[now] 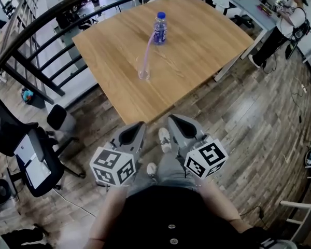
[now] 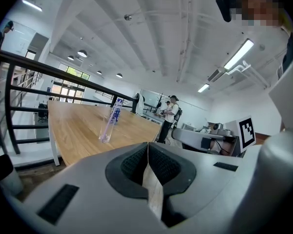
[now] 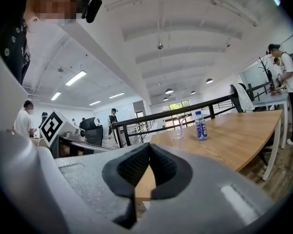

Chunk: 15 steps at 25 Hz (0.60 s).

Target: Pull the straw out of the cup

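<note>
Wooden desk [image 1: 207, 40] carries the clear cup [image 1: 143, 74] near its front edge, its pink straw [image 1: 148, 51] leaning toward a bottle [image 1: 160, 28]. Left claw [image 1: 136, 126] and right claw [image 1: 176, 121], both clenched empty, hang side by side short of the desk, seemingly not yet reaching.

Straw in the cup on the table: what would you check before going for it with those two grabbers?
1. Straw sits in the cup: ok, it leans out of it toward the bottle.
2. Cup upright on the table: ok.
3. Bottle clear of the cup: ok, it stands apart, behind it.
4. Left gripper open to take hold: not ok, its jaws are shut with nothing between them.
5. Right gripper open: not ok, shut and empty too.
6. Grippers near the cup: not ok, the head view shows both short of the table's near edge.
</note>
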Tool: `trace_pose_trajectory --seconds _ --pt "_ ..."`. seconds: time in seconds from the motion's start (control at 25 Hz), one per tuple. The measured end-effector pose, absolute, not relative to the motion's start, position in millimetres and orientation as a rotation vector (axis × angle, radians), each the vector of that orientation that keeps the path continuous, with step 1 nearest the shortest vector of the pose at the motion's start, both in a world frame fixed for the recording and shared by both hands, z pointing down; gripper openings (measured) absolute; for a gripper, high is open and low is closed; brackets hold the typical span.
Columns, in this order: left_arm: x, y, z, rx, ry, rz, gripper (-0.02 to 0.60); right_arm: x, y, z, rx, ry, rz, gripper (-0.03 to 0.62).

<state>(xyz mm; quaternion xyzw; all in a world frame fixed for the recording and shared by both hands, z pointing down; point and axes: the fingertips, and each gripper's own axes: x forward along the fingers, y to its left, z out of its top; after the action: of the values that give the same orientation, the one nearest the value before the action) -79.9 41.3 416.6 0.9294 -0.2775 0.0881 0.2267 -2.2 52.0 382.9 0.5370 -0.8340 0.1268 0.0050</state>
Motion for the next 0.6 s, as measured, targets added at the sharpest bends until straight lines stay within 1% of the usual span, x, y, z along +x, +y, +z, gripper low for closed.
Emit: trace_pose_trajectory --seconds 0.24,0.6 --pt "-64.3 -4.0 419.2 2.551 -0.794 0.232 0.020 8.0 1.4 387.4 1.614 -2.652 0.403 -0.002" --pt "-35.9 -79.9 412.9 2.506 -0.901 0.199 0.020 42.7 -85.7 384.1 1.549 -2.653 0.355 0.000"
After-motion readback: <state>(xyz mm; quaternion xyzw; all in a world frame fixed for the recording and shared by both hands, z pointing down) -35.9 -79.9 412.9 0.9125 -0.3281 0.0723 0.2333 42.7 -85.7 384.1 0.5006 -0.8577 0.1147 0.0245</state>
